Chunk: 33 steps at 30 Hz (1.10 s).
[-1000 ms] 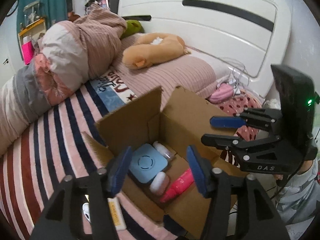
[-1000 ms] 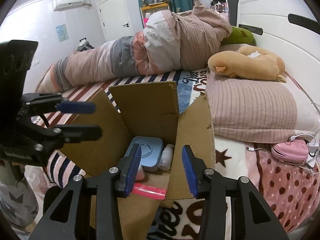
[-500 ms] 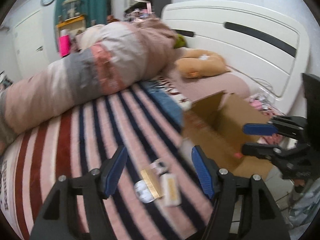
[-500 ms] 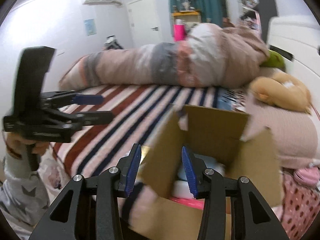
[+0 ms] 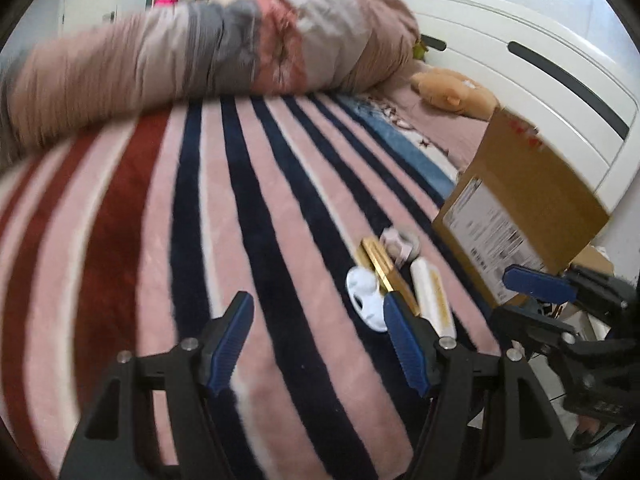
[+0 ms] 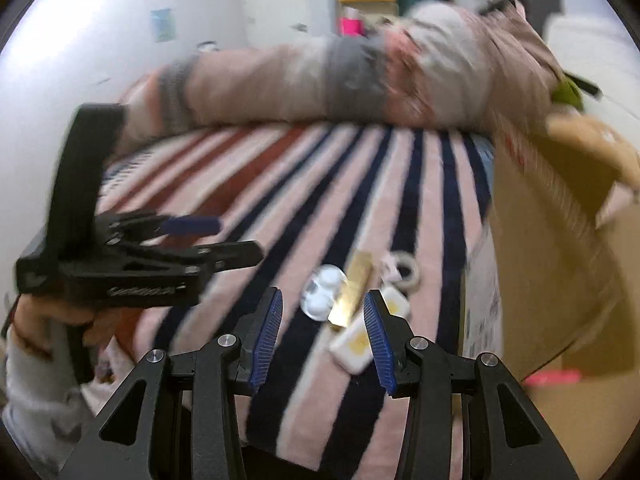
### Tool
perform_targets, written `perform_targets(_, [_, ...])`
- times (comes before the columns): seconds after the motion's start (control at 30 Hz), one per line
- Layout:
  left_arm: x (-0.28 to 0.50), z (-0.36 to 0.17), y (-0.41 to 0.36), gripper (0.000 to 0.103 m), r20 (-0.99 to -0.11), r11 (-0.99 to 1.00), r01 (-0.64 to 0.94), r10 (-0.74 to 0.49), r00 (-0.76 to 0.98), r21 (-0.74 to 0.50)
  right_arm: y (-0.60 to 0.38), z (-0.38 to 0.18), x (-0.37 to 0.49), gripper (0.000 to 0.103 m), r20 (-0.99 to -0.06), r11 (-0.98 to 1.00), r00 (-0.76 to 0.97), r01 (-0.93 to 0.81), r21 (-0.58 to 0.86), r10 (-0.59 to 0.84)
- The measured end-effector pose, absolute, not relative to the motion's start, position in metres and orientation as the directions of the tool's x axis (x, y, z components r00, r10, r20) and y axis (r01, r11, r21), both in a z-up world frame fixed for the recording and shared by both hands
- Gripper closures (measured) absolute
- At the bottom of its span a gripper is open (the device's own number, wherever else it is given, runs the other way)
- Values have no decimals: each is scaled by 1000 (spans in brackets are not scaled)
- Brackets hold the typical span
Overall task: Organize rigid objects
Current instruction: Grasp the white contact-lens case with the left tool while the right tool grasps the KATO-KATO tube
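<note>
Striped bedding in pink, navy and dark red covers the bed point(image 5: 280, 184), with a rolled quilt point(image 5: 240, 40) lying across its far side and a white headboard point(image 5: 520, 80) to the right. Both views are blurred by motion.

A cardboard box point(image 5: 532, 200) stands on the bed at the right, its labelled side facing the small items. Through the right wrist view a pink object point(image 6: 554, 378) shows low at the box's near edge.

A cluster of small items lies on the blanket just beside the box: a gold bar-shaped package point(image 5: 386, 270), a white round-lobed case point(image 5: 366, 298) touching its left side, a white and yellow package point(image 5: 432, 296) on its right, and a pale ring-shaped item point(image 5: 398, 242) at its far end.

The left gripper point(image 5: 318, 340) hovers over the blanket with its blue-padded fingers spread wide and nothing between them. The cluster sits just ahead of and to the right of its right finger, whose tip overlaps the near end of the gold package in the picture.

The right gripper point(image 6: 320, 332) is likewise released and empty. In its own view the gold package point(image 6: 354, 290) and white case point(image 6: 322, 292) lie just ahead, framed between its fingers, while the white and yellow package point(image 6: 360, 344) sits partly behind its right finger and the ring point(image 6: 404, 268) lies farther off.
</note>
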State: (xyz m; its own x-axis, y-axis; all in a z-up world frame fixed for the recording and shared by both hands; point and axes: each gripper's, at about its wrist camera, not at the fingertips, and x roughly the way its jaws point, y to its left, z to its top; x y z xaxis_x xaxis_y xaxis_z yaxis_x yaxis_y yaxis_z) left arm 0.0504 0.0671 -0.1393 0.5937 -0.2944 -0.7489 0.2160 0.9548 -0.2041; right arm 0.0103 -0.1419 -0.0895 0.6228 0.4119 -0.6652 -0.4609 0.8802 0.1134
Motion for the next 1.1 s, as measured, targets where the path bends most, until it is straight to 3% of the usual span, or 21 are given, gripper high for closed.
perform_targets(0.1, [58,-163,61,39,-757,941,225,-337,559,-252,-145,-122,24,65,-703,920,614,-361,154,359])
perform_targets(0.23, [67,-182,47,49,-756,916,258,-400,519,-307,-149,-151,41,64,-735,940,595,-289,181,324])
perform_targets(0.43, [77,-189,29,54,-749,904,297,-423,510,-308,-158,-167,46,61,-722,938,600,-256,234,344])
perform_targets(0.53, [80,-189,25,55,-752,916,284,-397,526,-284,-157,-166,46,61,-721,939,604,-262,223,340])
perform_targets(0.7, [76,-184,24,61,-766,943,281,-312,562,-178,-151,-159,38,61,-720,966,656,-247,77,225])
perform_targets(1.07, [95,-191,19,62,-771,964,221,-254,584,-150,-154,-164,44,59,-725,963,646,-252,95,240])
perform_targets(1.1, [97,-192,16,67,-775,968,214,-235,586,-131,-153,-165,45,59,-725,963,646,-253,91,238])
